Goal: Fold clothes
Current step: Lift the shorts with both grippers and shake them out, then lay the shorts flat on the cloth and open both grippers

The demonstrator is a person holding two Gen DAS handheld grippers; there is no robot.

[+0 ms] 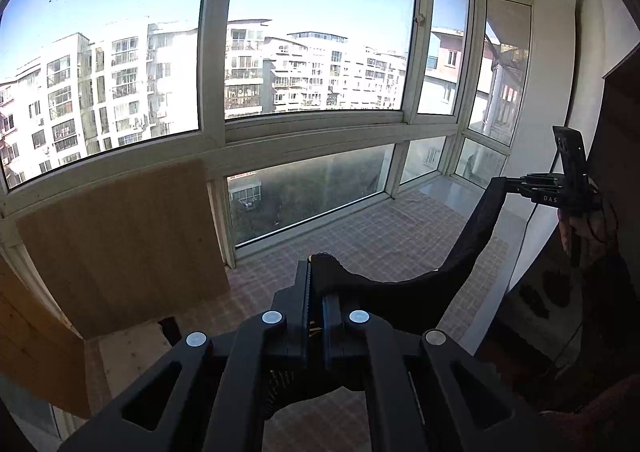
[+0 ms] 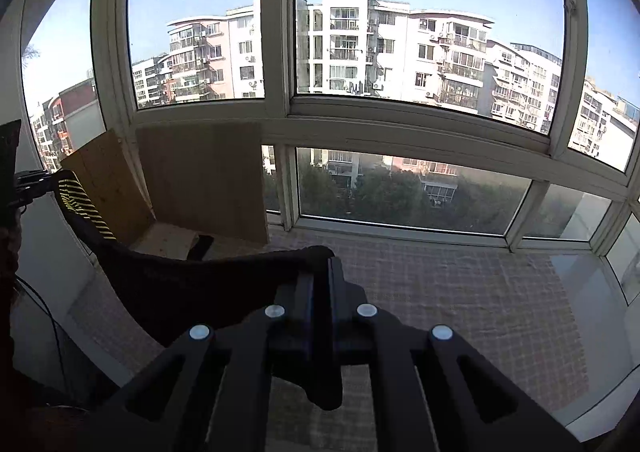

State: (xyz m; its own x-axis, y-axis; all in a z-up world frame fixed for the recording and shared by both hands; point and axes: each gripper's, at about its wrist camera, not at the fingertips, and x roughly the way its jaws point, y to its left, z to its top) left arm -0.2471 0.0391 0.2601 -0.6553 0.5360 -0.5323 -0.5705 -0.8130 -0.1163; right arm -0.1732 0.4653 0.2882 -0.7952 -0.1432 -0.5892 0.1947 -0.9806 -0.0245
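A dark garment (image 1: pixel 404 292) hangs stretched in the air between my two grippers. My left gripper (image 1: pixel 318 272) is shut on one end of it. My right gripper (image 2: pixel 320 272) is shut on the other end. In the left wrist view the right gripper (image 1: pixel 516 184) shows at the far right, held by a hand, pinching the cloth. In the right wrist view the garment (image 2: pixel 192 284) sags to the left and shows a yellow-striped inner part (image 2: pixel 86 207) near the left gripper (image 2: pixel 44 181).
A checked cloth surface (image 2: pixel 460 284) lies below, in front of large windows (image 2: pixel 400 31). Wooden boards (image 1: pixel 120 244) lean against the window frame at the left. A cable (image 1: pixel 528 228) hangs along the white wall at the right.
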